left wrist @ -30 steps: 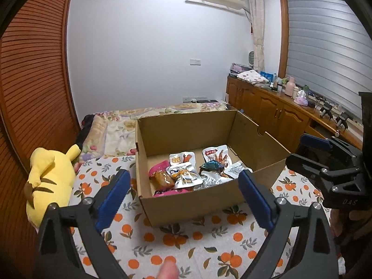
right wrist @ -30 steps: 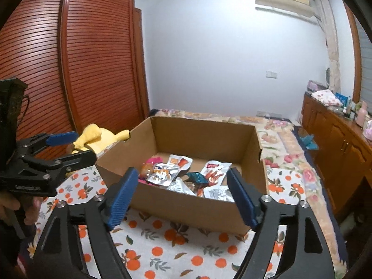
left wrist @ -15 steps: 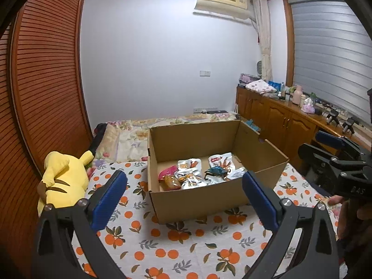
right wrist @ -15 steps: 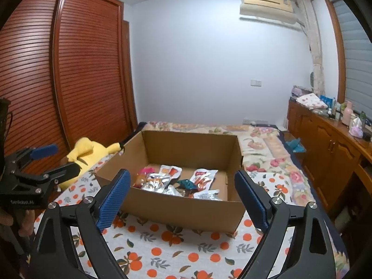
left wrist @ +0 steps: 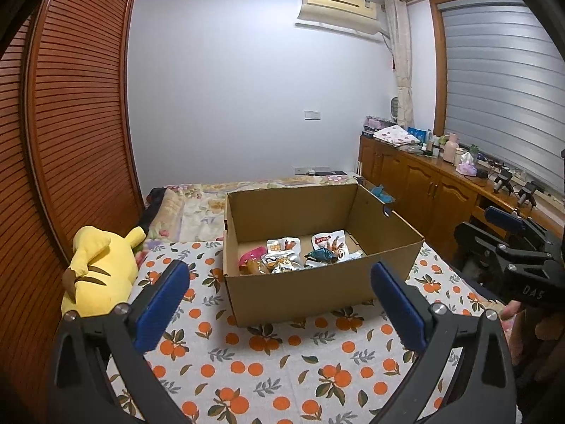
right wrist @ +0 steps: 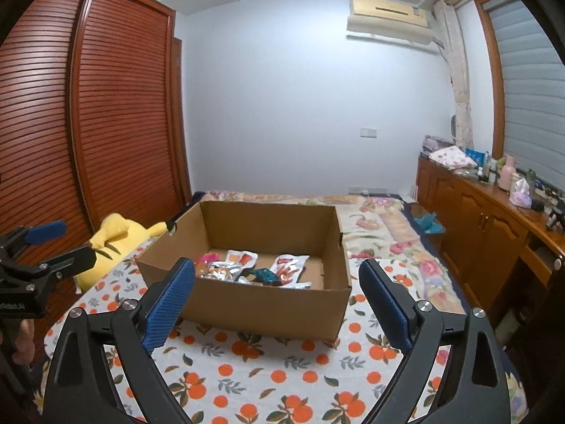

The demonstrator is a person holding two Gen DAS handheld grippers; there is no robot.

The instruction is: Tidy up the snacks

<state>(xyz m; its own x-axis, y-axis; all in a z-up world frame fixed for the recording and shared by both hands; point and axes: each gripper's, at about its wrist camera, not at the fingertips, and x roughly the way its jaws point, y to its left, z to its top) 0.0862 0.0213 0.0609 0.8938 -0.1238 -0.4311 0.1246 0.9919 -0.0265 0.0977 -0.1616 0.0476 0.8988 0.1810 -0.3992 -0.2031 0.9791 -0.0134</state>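
Both claws have drawn back from the cardboard box (left wrist: 317, 282), which looks smaller now. Left wrist view: left claw (left wrist: 279, 304) spread wide, empty; snack packets (left wrist: 300, 251) lie inside the box on the orange-print bedspread (left wrist: 268, 364). Right wrist view: right claw (right wrist: 279, 300) opening, nothing between its pads.
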